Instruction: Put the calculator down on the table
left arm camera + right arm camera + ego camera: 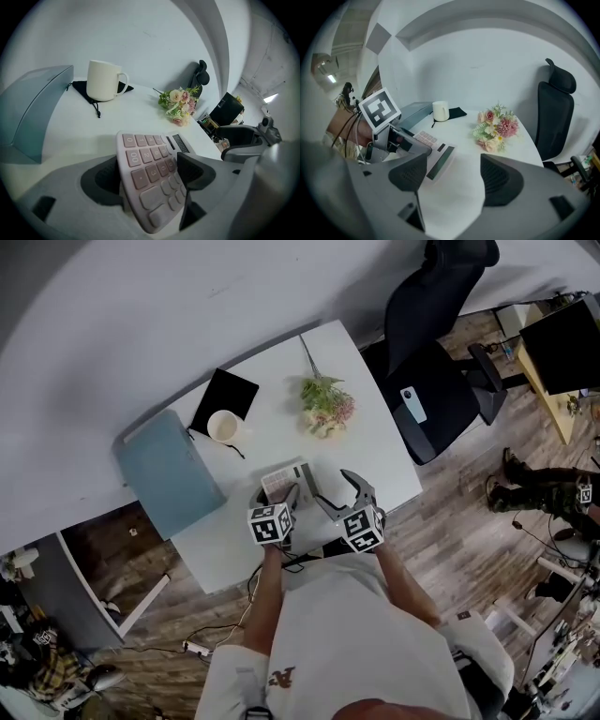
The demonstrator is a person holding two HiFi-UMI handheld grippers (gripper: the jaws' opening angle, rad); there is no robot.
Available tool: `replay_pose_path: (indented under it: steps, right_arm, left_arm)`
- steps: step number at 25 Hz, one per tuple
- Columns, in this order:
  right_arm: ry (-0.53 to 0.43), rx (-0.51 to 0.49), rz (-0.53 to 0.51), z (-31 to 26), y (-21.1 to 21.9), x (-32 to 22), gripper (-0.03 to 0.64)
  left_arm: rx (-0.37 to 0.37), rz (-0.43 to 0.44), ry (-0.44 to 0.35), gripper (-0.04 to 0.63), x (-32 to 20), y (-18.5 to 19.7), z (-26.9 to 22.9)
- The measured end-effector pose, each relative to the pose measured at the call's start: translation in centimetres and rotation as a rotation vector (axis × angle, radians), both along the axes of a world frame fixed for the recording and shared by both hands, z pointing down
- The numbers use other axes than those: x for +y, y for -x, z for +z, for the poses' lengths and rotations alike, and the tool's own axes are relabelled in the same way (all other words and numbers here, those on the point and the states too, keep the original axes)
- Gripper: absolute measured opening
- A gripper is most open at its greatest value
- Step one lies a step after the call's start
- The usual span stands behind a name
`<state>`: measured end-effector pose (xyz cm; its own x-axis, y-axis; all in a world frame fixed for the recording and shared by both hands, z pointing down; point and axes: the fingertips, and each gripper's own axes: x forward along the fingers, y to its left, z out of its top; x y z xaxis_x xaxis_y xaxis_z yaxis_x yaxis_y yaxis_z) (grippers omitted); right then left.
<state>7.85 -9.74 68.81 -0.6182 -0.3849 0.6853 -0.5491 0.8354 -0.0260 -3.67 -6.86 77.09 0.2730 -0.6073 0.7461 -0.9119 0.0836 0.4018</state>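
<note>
Closest to the head camera is the person's white shirt (356, 634), and both arms reach from it toward 12 o'clock over the white rectangular worktop (272, 427). The left tool (281, 491) has its jaws standing wide. The pale pink, flat plastic calculator (145, 164) lies between them, and the pads do not seem to press on its sides. Its display end rests on the worktop. The key end sits tilted between the jaws, and it is unclear whether that end is fully down. The right tool (454, 176) hangs at 3 o'clock of the left one, its jaws wide and nothing between them but bare worktop.

From the calculator, a white ceramic mug (104, 80) on a black cloth pouch (225, 397) stands at 11 o'clock. A small bunch of pink and cream flowers (179, 104) lies at 1 o'clock, and a blue-grey box (169, 470) sits at 9 o'clock, all well apart from it.

The set-down looks nearly complete. To finish it well, the left tool should keep its jaws wide. It should draw straight back toward 6 o'clock along the calculator's length, low and level, so that neither pad drags an edge and skews or flips it. The right tool need only stay clear.
</note>
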Motion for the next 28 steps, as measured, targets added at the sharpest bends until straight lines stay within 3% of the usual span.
replay_pose_path:
  steps: [28]
  right_arm:
    - [0.012,-0.017,-0.146,0.4,1.5,-1.8,0.36]
  left_arm:
    - [-0.087,-0.107,0.017,0.425,0.6,1.6,0.6]
